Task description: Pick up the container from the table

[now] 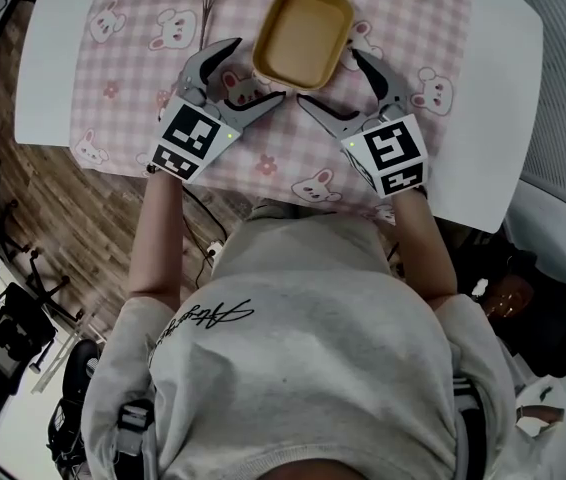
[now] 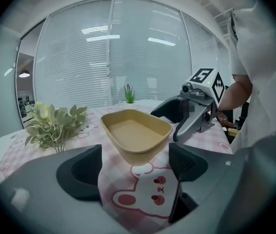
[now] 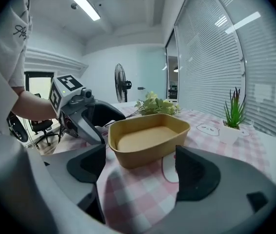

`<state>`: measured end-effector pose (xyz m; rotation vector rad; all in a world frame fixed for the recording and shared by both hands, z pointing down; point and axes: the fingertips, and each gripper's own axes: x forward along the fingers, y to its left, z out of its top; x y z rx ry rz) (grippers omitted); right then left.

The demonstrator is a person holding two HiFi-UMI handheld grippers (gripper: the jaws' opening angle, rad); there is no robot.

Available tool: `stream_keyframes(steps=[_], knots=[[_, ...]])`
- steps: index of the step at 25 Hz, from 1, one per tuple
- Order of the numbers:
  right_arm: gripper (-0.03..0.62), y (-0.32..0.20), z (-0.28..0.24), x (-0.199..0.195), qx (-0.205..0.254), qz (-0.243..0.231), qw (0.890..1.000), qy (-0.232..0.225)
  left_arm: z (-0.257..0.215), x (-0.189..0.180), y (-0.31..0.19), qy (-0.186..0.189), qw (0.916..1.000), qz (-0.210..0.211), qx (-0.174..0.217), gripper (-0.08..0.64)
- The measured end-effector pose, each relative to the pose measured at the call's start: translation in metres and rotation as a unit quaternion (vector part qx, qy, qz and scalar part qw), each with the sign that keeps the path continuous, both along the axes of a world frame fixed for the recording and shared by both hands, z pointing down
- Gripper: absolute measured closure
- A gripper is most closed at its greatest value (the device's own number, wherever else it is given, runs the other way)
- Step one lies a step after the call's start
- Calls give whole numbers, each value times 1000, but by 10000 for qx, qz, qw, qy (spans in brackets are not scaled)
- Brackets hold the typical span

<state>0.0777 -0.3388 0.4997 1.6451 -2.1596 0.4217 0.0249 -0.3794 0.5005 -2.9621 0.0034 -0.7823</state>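
Jaws wide open on both sides, nothing gripped yet: left gripper (image 2: 134, 171) and right gripper (image 3: 140, 173) point at the near corners of the tan container (image 1: 303, 36). It sits empty on the pink bunny cloth (image 1: 293, 160) over the white surface (image 1: 48, 88). It looks light and thin-walled, so I'd pinch the rim gently, since a hard squeeze could buckle it

Upper centre: the container (image 1: 303, 33) is showing a matt, paper-like tan surface; the cloth (image 1: 128, 68) beneath is looking soft, the counter (image 1: 43, 88) smooth.
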Motion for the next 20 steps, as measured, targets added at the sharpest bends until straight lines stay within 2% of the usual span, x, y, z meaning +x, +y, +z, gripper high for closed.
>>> stream_keyframes(steps=[3, 6, 9, 15, 20], knots=[[167, -3, 2, 0, -49, 19, 10000, -20, 5, 3, -4, -161, 9999, -16, 24, 146], [179, -5, 5, 0, -130, 31, 9999, 14, 7, 7, -6, -241, 9997, 3, 52, 191], [190, -6, 7, 1, -183, 79, 9998, 92, 9, 9, -7, -323, 9995, 10, 34, 199], [231, -8, 10, 2, -268, 139, 9991, 300, 17, 14, 1, -627, 9977, 236, 131, 237], [250, -10, 13, 1, -385, 142, 9985, 369, 21, 15, -1, -779, 9967, 187, 164, 265]])
